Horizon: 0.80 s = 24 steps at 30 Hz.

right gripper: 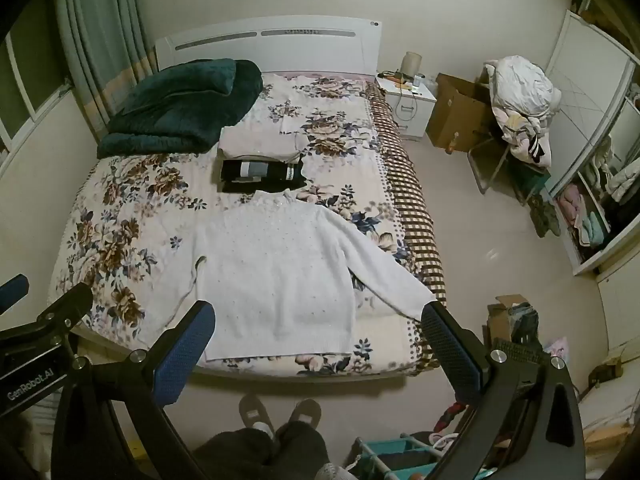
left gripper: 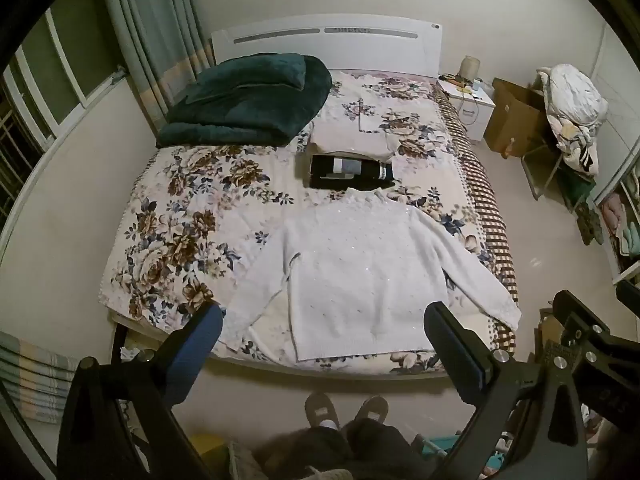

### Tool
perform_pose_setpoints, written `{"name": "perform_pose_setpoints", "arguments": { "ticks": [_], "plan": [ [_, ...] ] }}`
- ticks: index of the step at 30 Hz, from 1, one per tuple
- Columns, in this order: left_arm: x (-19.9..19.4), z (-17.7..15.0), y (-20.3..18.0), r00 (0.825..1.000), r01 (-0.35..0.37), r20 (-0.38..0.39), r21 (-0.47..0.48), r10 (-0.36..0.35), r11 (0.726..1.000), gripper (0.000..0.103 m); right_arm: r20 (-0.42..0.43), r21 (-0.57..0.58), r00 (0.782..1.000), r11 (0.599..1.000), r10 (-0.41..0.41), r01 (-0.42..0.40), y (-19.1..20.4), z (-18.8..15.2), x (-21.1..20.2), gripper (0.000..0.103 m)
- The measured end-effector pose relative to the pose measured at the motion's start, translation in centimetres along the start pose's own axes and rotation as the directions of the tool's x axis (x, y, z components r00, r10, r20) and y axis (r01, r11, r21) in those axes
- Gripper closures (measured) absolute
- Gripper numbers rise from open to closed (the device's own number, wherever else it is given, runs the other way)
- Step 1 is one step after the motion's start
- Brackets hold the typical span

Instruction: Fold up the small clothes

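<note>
A white knit sweater (left gripper: 360,272) lies flat, face up, near the foot of the floral bed (left gripper: 188,216), its right sleeve stretched toward the bed's right edge. It also shows in the right wrist view (right gripper: 276,272). Beyond it lie a folded black garment (left gripper: 350,174) and a folded cream garment (left gripper: 348,136). My left gripper (left gripper: 324,320) is open and empty, held above the sweater's hem. My right gripper (right gripper: 318,320) is open and empty, also above the foot of the bed.
A dark green blanket (left gripper: 248,100) is piled at the bed's far left. A white nightstand (left gripper: 468,100), a cardboard box (left gripper: 516,116) and a chair heaped with laundry (left gripper: 572,112) stand to the right. The person's slippered feet (left gripper: 344,406) are at the bed's foot.
</note>
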State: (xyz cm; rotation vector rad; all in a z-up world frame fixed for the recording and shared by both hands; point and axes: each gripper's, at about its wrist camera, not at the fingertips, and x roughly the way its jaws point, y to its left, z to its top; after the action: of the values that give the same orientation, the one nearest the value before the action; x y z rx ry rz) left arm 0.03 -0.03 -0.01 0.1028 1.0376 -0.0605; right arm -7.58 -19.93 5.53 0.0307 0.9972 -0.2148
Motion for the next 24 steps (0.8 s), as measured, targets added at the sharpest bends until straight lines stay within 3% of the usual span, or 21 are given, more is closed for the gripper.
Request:
{"name": "perform_pose_setpoints", "arguments": {
  "ticks": [24],
  "plan": [
    [-0.07, -0.03, -0.01, 1.0, 0.011, 0.014, -0.005, -0.011, 1.0, 0.0, 0.007, -0.005, 1.0, 1.0, -0.001, 0.001, -0.03, 0.22, -0.45, 0.0]
  ]
}}
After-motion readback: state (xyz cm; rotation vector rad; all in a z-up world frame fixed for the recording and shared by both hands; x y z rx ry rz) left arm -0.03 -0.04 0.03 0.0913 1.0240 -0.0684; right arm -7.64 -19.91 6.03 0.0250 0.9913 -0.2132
